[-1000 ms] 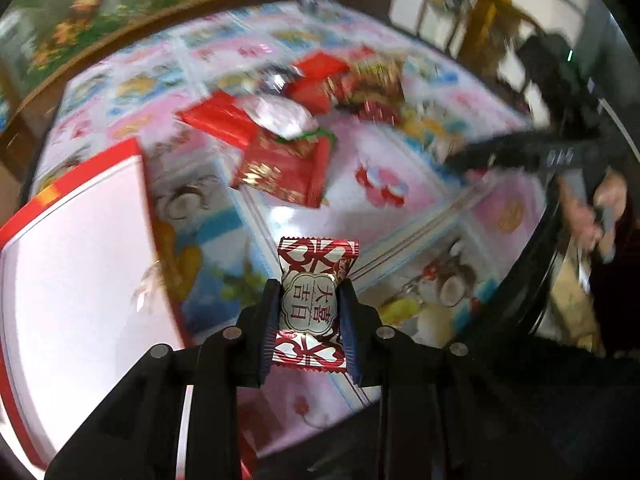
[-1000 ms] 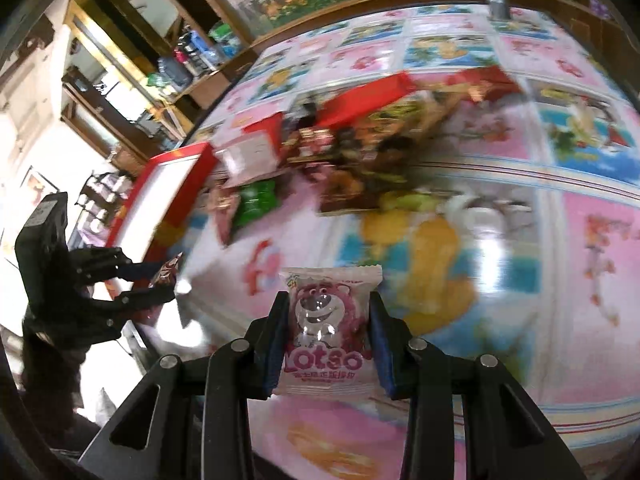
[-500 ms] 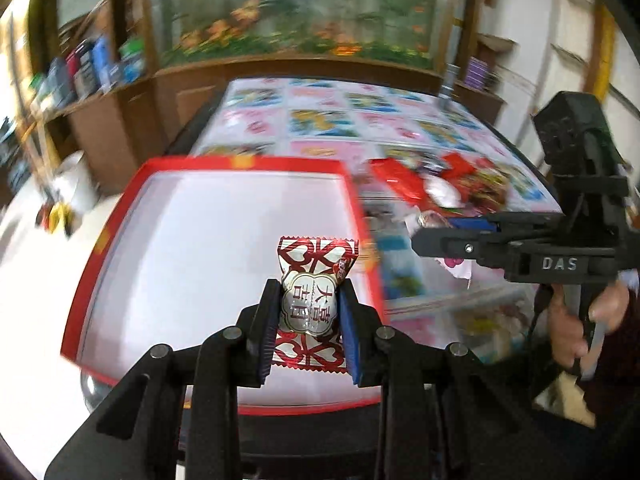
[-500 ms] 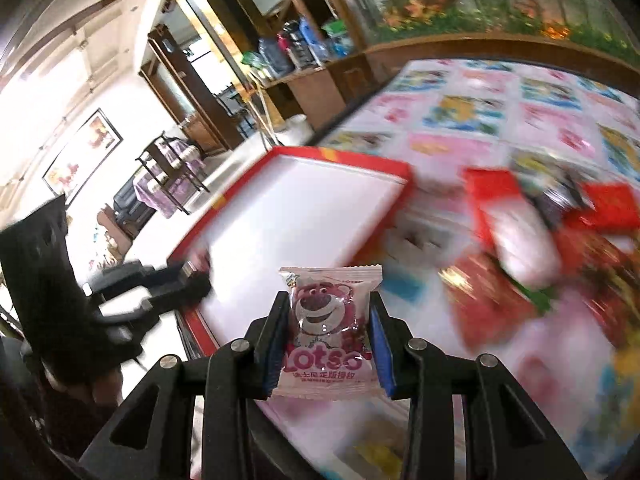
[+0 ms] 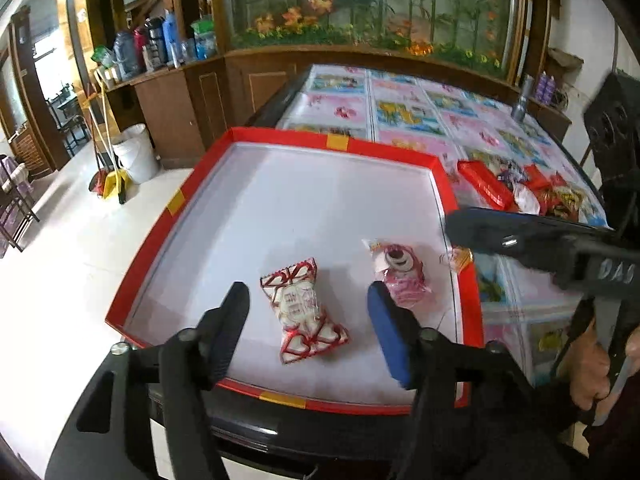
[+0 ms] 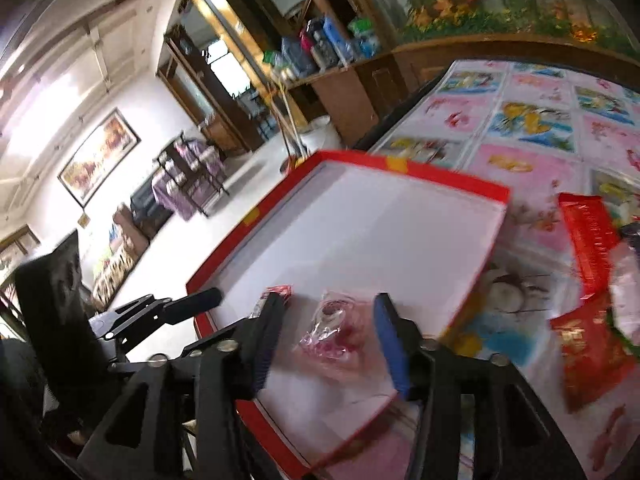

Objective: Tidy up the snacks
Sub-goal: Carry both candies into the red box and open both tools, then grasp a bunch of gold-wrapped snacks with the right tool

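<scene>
A red-rimmed white tray (image 5: 240, 133) sits at the table's near-left end. A red-and-white candy packet (image 5: 301, 312) lies in its front part, below my open left gripper (image 5: 308, 312). A pink bear snack packet (image 5: 400, 270) lies to its right in the tray. In the right wrist view my right gripper (image 6: 326, 330) is open above the blurred pink packet (image 6: 336, 334), and the tray (image 6: 452, 176) fills the middle. The right gripper also shows in the left wrist view (image 5: 472, 228), over the tray's right rim.
A pile of red and mixed snack packets (image 5: 524, 192) lies on the patterned table cover (image 5: 404, 112) to the right of the tray; it also shows in the right wrist view (image 6: 588, 276). A small orange wrapper (image 5: 456, 258) lies by the tray's right rim. A white bucket (image 5: 136, 152) stands on the floor.
Both grippers have opened and let go of their packets. The candy packet and the pink bear packet now lie in the tray.
</scene>
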The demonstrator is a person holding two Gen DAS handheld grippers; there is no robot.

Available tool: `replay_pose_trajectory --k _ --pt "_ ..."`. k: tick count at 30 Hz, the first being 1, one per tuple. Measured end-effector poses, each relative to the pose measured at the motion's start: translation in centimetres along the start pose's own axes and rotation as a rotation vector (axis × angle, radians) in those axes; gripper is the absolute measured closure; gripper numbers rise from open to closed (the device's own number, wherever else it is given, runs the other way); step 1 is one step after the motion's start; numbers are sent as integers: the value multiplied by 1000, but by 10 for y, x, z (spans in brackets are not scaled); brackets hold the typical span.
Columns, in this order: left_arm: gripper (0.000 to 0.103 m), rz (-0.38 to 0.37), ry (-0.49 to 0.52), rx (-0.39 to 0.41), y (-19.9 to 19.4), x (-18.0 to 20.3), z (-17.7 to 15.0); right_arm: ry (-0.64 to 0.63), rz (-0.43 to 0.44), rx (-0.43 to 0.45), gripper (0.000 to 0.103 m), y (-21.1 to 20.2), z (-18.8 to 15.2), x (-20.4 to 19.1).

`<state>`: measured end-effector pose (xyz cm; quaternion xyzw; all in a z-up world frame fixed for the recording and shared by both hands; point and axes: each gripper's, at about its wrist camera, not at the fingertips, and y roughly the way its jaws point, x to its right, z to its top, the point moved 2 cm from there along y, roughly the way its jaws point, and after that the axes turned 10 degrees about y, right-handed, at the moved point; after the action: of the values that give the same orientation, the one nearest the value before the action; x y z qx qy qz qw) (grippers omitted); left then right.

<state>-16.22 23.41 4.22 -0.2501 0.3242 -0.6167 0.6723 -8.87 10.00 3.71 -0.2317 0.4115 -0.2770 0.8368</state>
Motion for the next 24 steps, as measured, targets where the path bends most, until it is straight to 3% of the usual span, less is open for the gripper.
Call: replay_pose_trajectory --k 4,11,15,20,24 --pt "42 -52 23 34 -10 16 7 62 -20 79 44 -35 4 37" --pt "38 -128 211 74 -15 82 16 197 -173 194 42 -119 -8 133" --pt "37 -171 246 58 -9 110 19 247 -267 260 37 -159 -19 174" --pt "37 -204 280 43 -4 132 21 301 -342 265 37 -172 -23 208" --pt "37 -210 296 25 -2 143 22 380 -351 260 37 -166 -12 226"
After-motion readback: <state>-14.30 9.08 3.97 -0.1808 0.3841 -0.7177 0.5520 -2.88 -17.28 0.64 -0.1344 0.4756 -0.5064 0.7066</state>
